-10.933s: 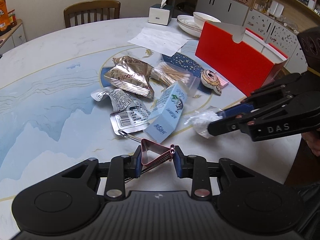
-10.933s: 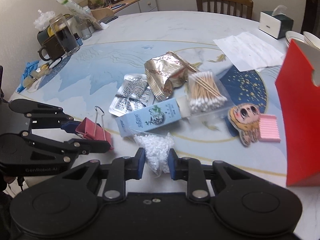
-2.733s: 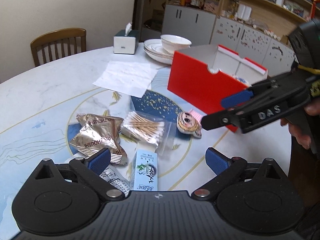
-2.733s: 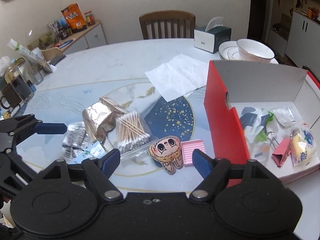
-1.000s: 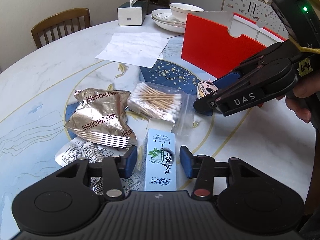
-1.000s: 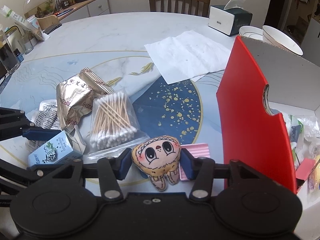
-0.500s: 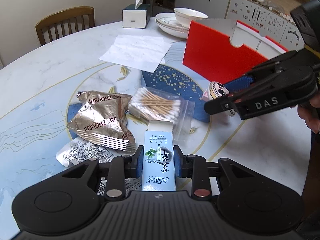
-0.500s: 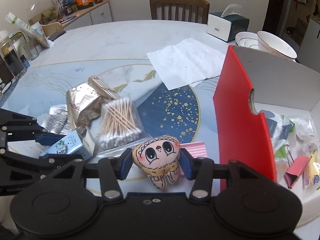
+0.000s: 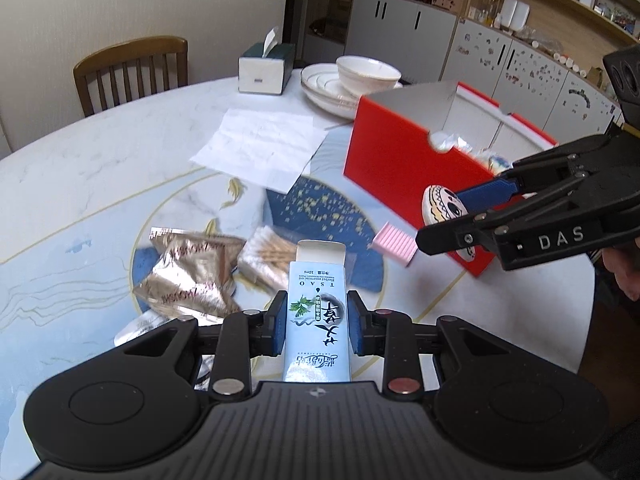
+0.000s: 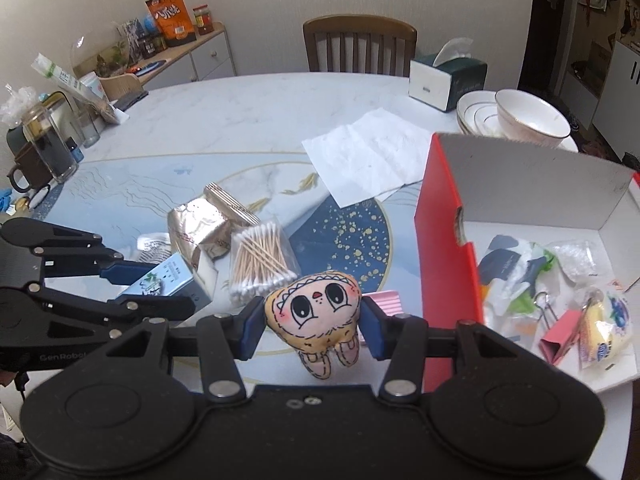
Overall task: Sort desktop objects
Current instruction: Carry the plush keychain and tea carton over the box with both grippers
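My left gripper (image 9: 316, 330): matte black plastic, two round-lobed housings, ribbed centre plate, blue pads (image 9: 279, 330), one silver and one reddish screw head, white lettering "GenRobo" along its side. My right gripper (image 10: 313, 326): same build, silver screws, blue pads, white "DAS" marking. Bare skin of my right hand (image 9: 624, 270) shows behind it.

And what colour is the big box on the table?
The box is red outside and white inside, which shows best in the right wrist view.
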`<action>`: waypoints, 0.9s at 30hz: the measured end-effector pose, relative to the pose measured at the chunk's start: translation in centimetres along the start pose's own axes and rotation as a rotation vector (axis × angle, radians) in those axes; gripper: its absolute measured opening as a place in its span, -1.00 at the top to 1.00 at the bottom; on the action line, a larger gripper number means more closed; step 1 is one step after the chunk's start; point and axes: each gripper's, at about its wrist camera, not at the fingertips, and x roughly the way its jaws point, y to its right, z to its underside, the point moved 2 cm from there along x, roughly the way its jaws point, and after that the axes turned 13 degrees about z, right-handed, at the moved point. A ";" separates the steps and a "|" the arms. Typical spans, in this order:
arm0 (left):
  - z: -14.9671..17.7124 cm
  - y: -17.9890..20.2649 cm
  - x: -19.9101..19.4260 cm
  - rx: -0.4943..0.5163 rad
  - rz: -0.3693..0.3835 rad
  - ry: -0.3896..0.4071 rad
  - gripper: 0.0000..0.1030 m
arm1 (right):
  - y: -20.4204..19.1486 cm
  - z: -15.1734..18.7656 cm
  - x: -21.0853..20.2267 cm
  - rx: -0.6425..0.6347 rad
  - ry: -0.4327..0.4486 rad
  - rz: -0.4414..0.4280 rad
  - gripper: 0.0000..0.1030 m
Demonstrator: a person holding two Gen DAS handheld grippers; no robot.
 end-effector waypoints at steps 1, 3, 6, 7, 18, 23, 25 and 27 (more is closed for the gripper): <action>-0.2 0.2 -0.1 0.002 0.000 0.006 0.45 | 0.1 -0.1 -0.3 0.001 0.004 0.000 0.05; -0.7 0.7 -0.3 0.007 0.002 0.017 0.45 | 0.4 -0.2 -1.0 0.002 0.011 0.001 0.05; -1.5 1.6 -0.5 0.024 0.004 0.035 0.45 | 1.0 -0.3 -1.9 0.004 0.020 0.000 0.05; -1.7 1.9 -0.6 0.029 0.005 0.041 0.45 | 1.3 -0.4 -2.2 0.004 0.024 -0.001 0.05; -4.4 5.3 -0.2 0.073 0.023 0.063 0.44 | 4.2 -0.9 -5.5 0.024 0.084 -0.009 0.05; -5.6 6.9 0.7 0.087 0.026 0.069 0.45 | 6.1 -0.9 -6.0 0.035 0.095 -0.010 0.05; -6.0 7.4 1.2 0.087 0.029 0.070 0.44 | 6.9 -0.9 -6.1 0.036 0.099 -0.012 0.05; -6.5 8.0 1.8 0.090 0.029 0.070 0.44 | 7.7 -0.9 -6.3 0.036 0.103 -0.013 0.05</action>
